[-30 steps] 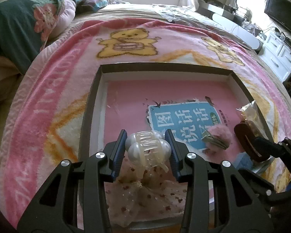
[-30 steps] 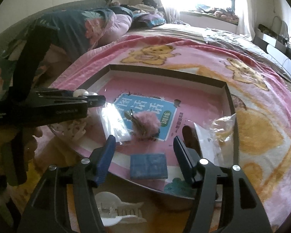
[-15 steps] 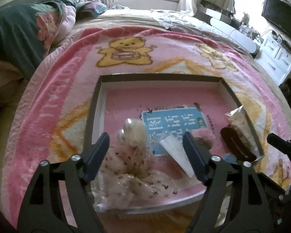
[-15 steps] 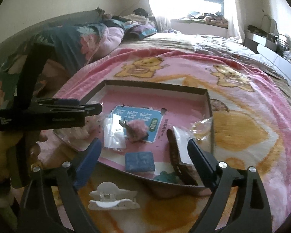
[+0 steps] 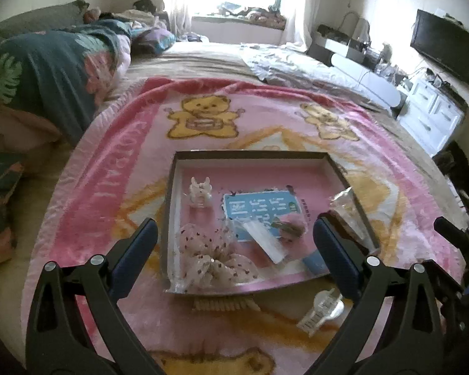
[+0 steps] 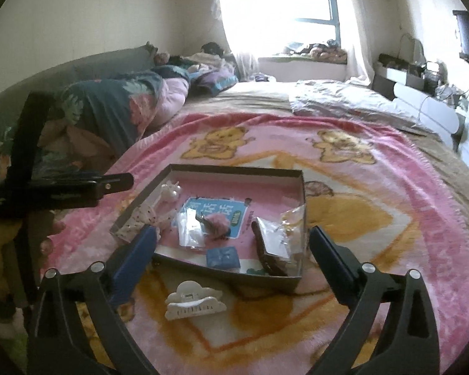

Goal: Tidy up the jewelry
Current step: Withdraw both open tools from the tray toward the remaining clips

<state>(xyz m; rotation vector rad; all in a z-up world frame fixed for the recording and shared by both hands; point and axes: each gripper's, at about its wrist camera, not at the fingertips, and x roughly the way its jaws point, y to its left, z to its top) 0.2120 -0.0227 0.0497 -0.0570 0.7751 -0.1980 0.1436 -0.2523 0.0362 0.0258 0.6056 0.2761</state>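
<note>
1. Two grippers over pink teddy-bear blanket (image 5: 115,168); shallow dark-rimmed box (image 5: 250,153) lying on it, pink-lined.
2. Left gripper (image 5: 234,250): jaws opening, spread wide, nothing pinched; box straddled in view, not touched.
3. Box, far-left corner: pearl claw clip (image 5: 200,191), standing apart from other items.
4. Box, near-left: dotted sheer scrunchie (image 5: 212,259), against the near rim.
5. Box, centre: blue printed card (image 5: 259,206) flat on the lining; clear sachet (image 5: 265,240) and pink fluffy hair clip (image 6: 217,226) lying over its near edge.
6. Box, near-centre: small blue square box (image 6: 222,257), just beside the near rim.
7. Box, right side: dark brown barrette (image 6: 267,256) along the wall, crinkled clear bags (image 6: 289,218) on top of it.
8. Outside box, near side, on blanket: white cloud-shaped claw clip (image 6: 195,301).
9. Right gripper (image 6: 233,256): jaws opening, spread wide, empty; cloud clip lying low between its arms, untouched.
</note>
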